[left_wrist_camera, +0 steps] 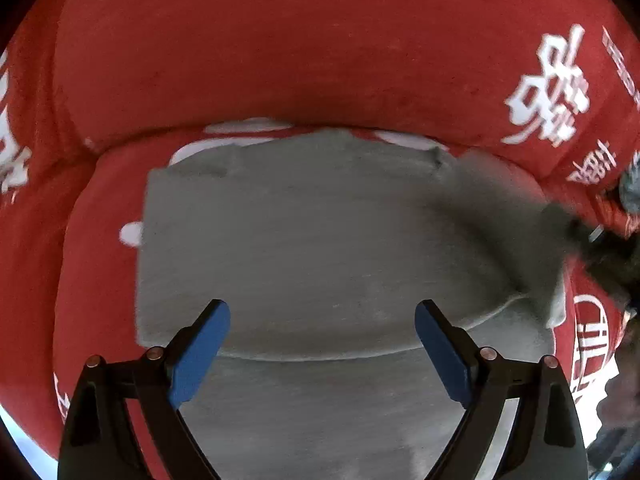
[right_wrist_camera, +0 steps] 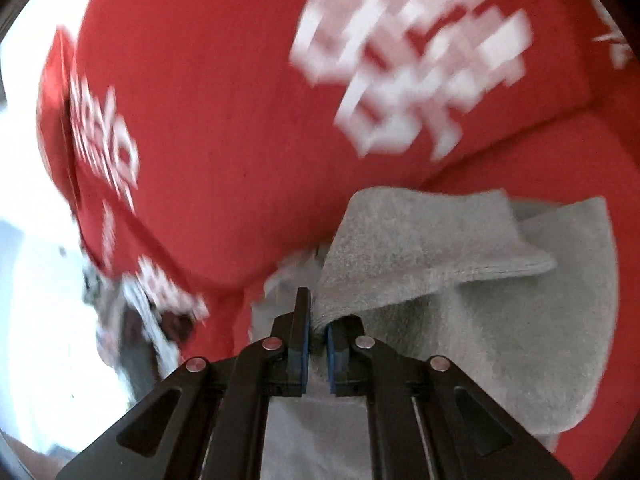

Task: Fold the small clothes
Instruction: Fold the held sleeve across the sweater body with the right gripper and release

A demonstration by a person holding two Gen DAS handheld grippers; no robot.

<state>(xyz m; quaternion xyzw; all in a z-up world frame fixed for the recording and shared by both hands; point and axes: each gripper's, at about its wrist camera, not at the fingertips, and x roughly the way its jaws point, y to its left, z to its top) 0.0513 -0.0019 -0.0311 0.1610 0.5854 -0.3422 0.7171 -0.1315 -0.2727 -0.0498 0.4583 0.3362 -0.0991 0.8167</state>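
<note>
Grey cloth (right_wrist_camera: 460, 288) is pinched at one edge by right tool (right_wrist_camera: 318, 334), partly folded over; left tool (left_wrist_camera: 322, 320) is spread, empty; folding unfinished.

White Chinese-style characters and a round emblem on the red cover (left_wrist_camera: 280, 48), too blurred to read.

surface: red sofa (left_wrist_camera: 248, 60), cushioned, covered in red fabric with white printed characters (left_wrist_camera: 548, 92)
seat: red cushion (left_wrist_camera: 96, 280), backrest rising behind it
on seat: grey cloth (left_wrist_camera: 320, 240), lying directly on the cushion, mostly flat
cloth shape: one layer doubled over, fold edge running across the near part (left_wrist_camera: 320, 358)
cloth right side: corner lifted off the seat (right_wrist_camera: 420, 248), rest still resting on the cushion
blur: print smeared in right wrist view
</note>
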